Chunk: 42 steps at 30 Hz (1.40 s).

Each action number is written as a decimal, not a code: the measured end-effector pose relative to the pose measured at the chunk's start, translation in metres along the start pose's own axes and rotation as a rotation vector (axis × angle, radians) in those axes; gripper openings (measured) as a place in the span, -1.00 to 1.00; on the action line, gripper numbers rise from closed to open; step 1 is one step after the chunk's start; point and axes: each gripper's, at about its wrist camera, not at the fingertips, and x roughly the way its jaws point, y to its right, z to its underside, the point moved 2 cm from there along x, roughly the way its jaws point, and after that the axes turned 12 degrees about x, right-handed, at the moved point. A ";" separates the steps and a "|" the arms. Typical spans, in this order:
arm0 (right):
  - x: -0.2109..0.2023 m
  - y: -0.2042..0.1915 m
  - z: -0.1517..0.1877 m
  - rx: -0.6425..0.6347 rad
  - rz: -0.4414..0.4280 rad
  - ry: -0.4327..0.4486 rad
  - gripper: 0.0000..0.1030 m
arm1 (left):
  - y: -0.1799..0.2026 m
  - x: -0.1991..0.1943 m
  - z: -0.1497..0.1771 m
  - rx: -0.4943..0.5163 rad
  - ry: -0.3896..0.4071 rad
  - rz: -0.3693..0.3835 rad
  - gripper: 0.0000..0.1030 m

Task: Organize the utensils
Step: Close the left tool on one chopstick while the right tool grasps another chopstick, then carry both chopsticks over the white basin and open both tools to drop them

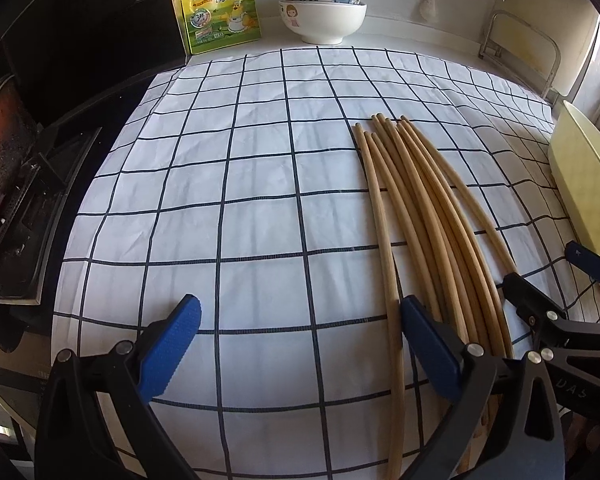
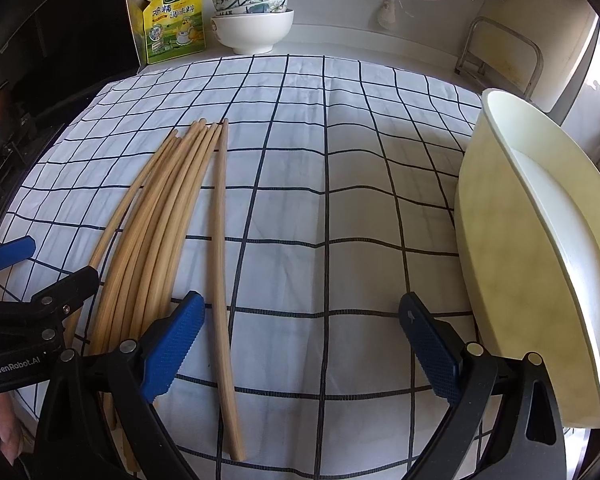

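Left gripper (image 1: 300,344): fingers wide open, nothing in them. Its right finger (image 1: 428,356) sits on top of the chopsticks (image 1: 432,216). Right gripper (image 2: 300,344): wide open too, holding nothing, w/ its left finger (image 2: 172,348) just beside the pile. Chopsticks lie side by side on the checked cloth (image 1: 240,168), tips pointing away. One stick (image 2: 222,240) lies a bit apart. Cream tub (image 2: 512,264) is on the right. Far back: bowls (image 1: 322,8) stacked & a yellow bag (image 1: 218,8).

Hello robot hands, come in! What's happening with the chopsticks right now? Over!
Left gripper open, right gripper open, both empty. Chopsticks bundled on checked cloth, one stray beside them. Cream tub at right; nothing blocking.
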 end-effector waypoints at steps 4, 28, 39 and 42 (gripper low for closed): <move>-0.001 -0.004 -0.002 -0.008 -0.046 0.008 0.37 | 0.000 -0.003 -0.002 -0.004 0.024 0.008 0.47; -0.042 -0.005 -0.010 0.005 -0.182 0.061 -0.87 | 0.007 -0.032 -0.017 0.021 0.089 0.158 -0.86; -0.120 0.068 -0.038 0.141 -0.164 0.239 -0.87 | 0.074 -0.094 -0.078 0.135 0.238 0.283 -0.86; -0.127 0.109 -0.043 0.200 -0.104 0.259 -0.87 | 0.111 -0.106 -0.103 0.175 0.277 0.352 -0.86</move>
